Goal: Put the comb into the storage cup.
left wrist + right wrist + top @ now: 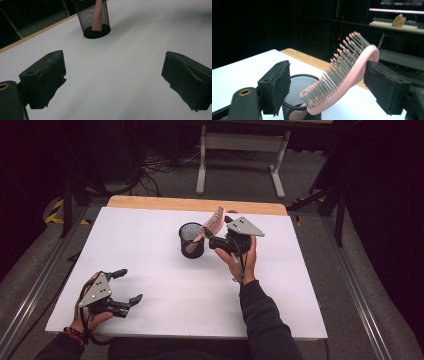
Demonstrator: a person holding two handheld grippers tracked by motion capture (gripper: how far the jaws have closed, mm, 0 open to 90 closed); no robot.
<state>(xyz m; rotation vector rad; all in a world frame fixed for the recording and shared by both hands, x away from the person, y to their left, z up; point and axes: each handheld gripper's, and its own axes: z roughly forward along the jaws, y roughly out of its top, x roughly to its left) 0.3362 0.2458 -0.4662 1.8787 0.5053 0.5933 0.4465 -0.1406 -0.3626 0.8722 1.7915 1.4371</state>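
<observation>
pink hairbrush (347, 72) in black mesh cup (299, 85)

Bright table (150, 270), dark surroundings, soft blur throughout

Ahead of the left hand-held gripper (112, 75), the cup's (96, 20) rim is cut off; mesh veils the brush handle (97, 17) inside it

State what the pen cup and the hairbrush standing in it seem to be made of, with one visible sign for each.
Pen cup: probably black-coated metal mesh; fine see-through grid in its wall, solid rim and base.

Hairbrush: likely moulded pink plastic with a smooth, slightly glossy curved back; its grey, pink-tipped bristles look plastic too, though that is less certain.
</observation>
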